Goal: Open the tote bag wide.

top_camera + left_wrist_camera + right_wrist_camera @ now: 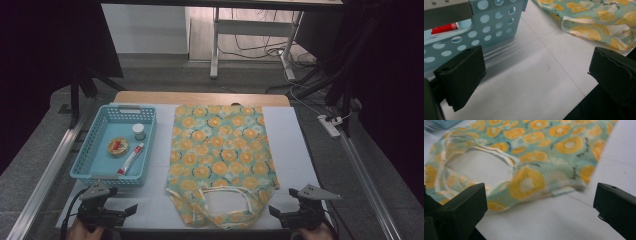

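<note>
- The bag [220, 160] lies flat in the middle of the high view, long axis running up the frame, handles [227, 200] at the bottom edge between the two grippers.
- Right gripper [290, 212], bottom right: jaws released, holding nothing; the bag's near corner lies just ahead between them.
- Left gripper [122, 212], bottom left: jaws released, empty, facing the basket [82, 167]; the bag sits off to its upper right.
- The right gripper looks nearer the bag's mouth.
</note>
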The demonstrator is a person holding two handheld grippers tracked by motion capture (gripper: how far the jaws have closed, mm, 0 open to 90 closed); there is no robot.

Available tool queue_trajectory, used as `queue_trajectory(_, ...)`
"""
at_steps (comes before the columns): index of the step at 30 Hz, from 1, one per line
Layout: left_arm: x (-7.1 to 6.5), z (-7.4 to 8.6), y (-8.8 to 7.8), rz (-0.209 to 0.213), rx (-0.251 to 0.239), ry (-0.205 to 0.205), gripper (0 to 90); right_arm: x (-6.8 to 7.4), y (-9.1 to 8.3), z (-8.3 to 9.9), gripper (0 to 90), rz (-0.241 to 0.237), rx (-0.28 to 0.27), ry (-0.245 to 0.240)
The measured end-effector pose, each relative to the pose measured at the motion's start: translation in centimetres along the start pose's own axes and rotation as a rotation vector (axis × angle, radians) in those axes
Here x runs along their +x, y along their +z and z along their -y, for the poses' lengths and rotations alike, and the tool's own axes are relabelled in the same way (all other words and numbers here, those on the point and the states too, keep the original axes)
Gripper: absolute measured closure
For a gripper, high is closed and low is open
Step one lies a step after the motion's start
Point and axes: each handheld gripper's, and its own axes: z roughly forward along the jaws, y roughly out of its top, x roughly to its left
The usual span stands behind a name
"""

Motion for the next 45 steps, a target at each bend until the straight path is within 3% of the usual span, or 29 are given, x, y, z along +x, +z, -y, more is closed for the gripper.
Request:
queue_trajectory(13, -0.2, 0.0, 0.0, -0.008, 0.005, 0.017, 1.3, 1.3, 1.1, -1.0, 0.0, -0.078, 0.046, -0.024)
queue_trajectory(16, -0.2, 0.0, 0.1, -0.005, 0.006, 0.019, 1.3, 2.0, 1.5, -1.2, 0.0, -0.08, 0.055, -0.068)
queue_trajectory(26, -0.2, 0.0, 0.0, -0.005, 0.005, 0.02, 1.2, 4.1, 2.9, -1.8, 0.0, -0.162, 0.099, -0.145)
queue_trajectory(45, -0.3, 0.0, 0.1, -0.01, 0.012, 0.03, 0.6, 9.7, 5.9, -2.4, 0.0, -0.309, 0.179, -0.31)
